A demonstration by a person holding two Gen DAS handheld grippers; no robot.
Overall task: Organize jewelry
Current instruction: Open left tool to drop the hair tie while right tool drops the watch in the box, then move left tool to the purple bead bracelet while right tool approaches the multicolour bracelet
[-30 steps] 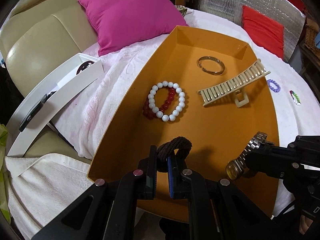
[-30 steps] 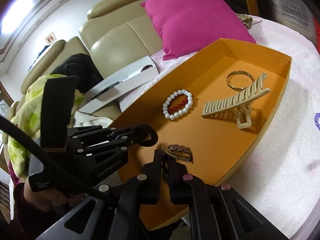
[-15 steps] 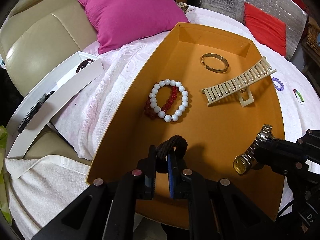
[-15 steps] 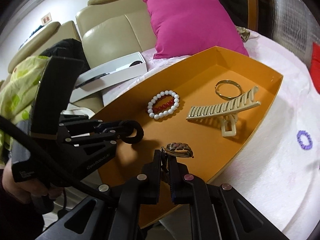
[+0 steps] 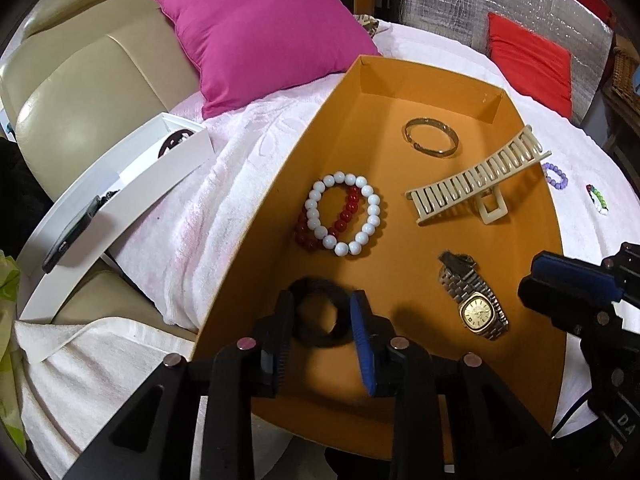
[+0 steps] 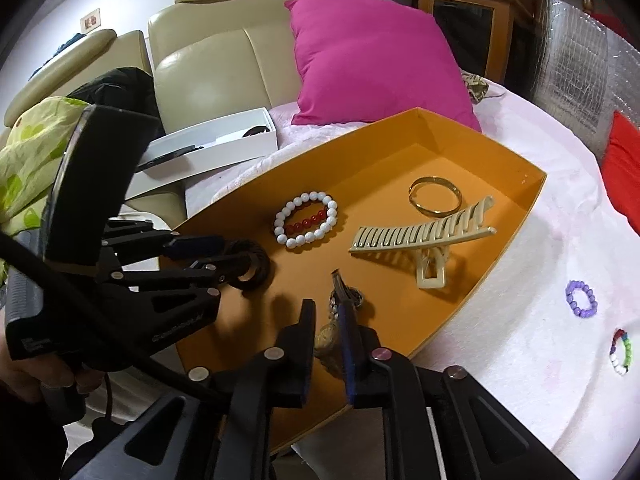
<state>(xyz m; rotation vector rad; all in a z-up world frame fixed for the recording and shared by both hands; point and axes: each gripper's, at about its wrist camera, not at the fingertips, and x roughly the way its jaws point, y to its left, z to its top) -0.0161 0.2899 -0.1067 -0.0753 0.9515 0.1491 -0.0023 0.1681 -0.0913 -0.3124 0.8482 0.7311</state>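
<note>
An orange tray (image 5: pixel 528 264) (image 6: pixel 500 256) holds a white bead bracelet (image 5: pixel 344 212) (image 6: pixel 306 220) over a red one, a gold bangle (image 5: pixel 430 142) (image 6: pixel 435 196), a cream hair claw (image 5: pixel 476 178) (image 6: pixel 420 236), a metal watch (image 5: pixel 474 300) (image 6: pixel 340 320) and a dark hair tie (image 5: pixel 318 312) (image 6: pixel 252 266). My left gripper (image 5: pixel 320 320) is open, with the hair tie lying on the tray floor between its fingers. My right gripper (image 6: pixel 326 336) is open around the watch, which lies on the tray.
A purple bead ring (image 5: pixel 555 176) (image 6: pixel 581 298) and a multicolour bead ring (image 5: pixel 597 199) (image 6: pixel 621 350) lie on the white cloth right of the tray. A white box (image 5: pixel 112 196) (image 6: pixel 200 152) sits left, a pink cushion (image 5: pixel 256 28) (image 6: pixel 372 60) behind.
Both grippers opened. The left let go of the hair tie and the right let go of the watch; both now lie on the tray floor.
</note>
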